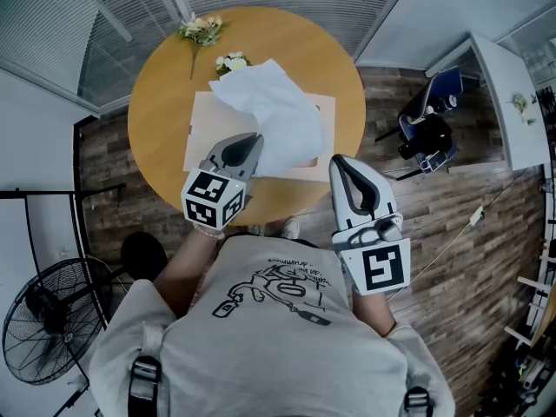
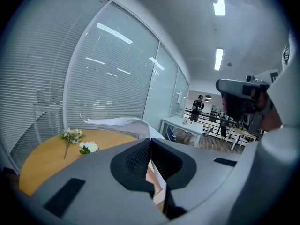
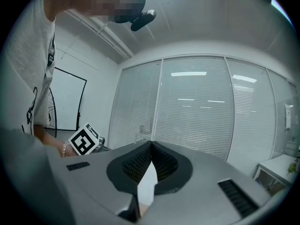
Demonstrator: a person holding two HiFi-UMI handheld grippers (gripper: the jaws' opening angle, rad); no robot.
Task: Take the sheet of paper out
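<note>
White sheet of paper is rising crumpled from the tips of the left gripper, whose fingers are pinching shut on its near edge and holding it over a beige folder on the round wooden desk. 2 flower sprigs are lying beyond those fingers. To their right, the right gripper is hovering apart from the sheet, fingers closed on nothing.

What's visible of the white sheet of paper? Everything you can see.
Thin white sheet of paper, matte, rumpled into soft folds rather than flat. It is held up over the round wooden table, one edge pinched in the shut left hand-held gripper, the rest billowing away toward the flowers. Its lower part overhangs a beige flat sheet; contact there is unclear.
</note>
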